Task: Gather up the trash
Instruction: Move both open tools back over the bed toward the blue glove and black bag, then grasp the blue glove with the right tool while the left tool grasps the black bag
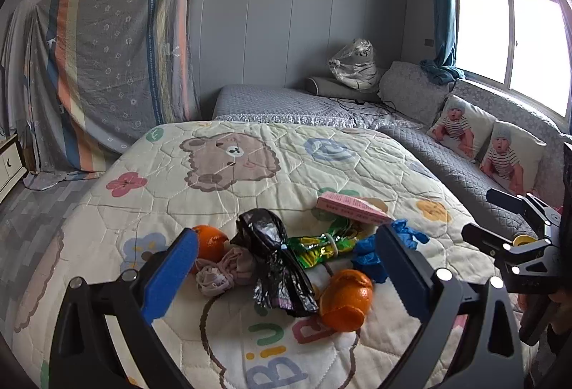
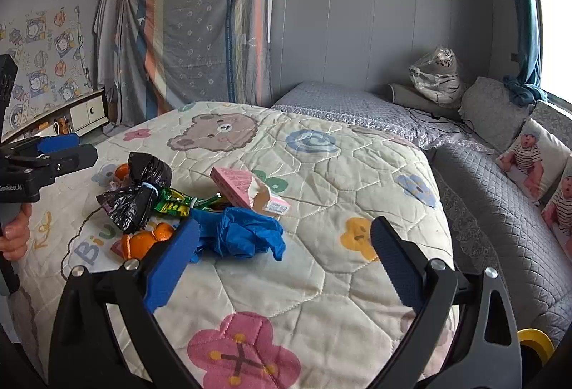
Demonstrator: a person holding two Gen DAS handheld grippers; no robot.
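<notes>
- Left gripper (image 1: 286, 267): jaws wide apart, nothing held; pile of trash lay directly between and just beyond the blue pads (image 1: 171, 276).
- Right gripper (image 2: 286, 264): jaws also spread wide and empty; blue glove (image 2: 239, 233) just beside the left pad, rest of the pile further to the left.
- Black plastic bag (image 1: 277, 267), in the middle between the left jaws: judged light, thin, crackly, likely slippery; best taken at the tied waist.
- Crumpled pale tissue (image 1: 221, 272) touching the bag on its left: soft, very light, easy to pinch anywhere.
- Orange peels (image 1: 345, 299) near the right pad and (image 1: 211, 242) by the left pad: curved, a bit stiff, maybe moist; better gripped across an edge.
- Green snack wrapper (image 1: 321, 246) beyond the bag: flat, glossy, probably hard to lift from the soft quilt (image 1: 250, 146).
- Pink carton (image 2: 239, 187), farthest out: light, torn open at one end, stiff enough for its long sides.
- Hard to tell: no bin visible anywhere; yellow object (image 2: 536, 340) cut off at the lower right edge; underside of the pile hidden.
</notes>
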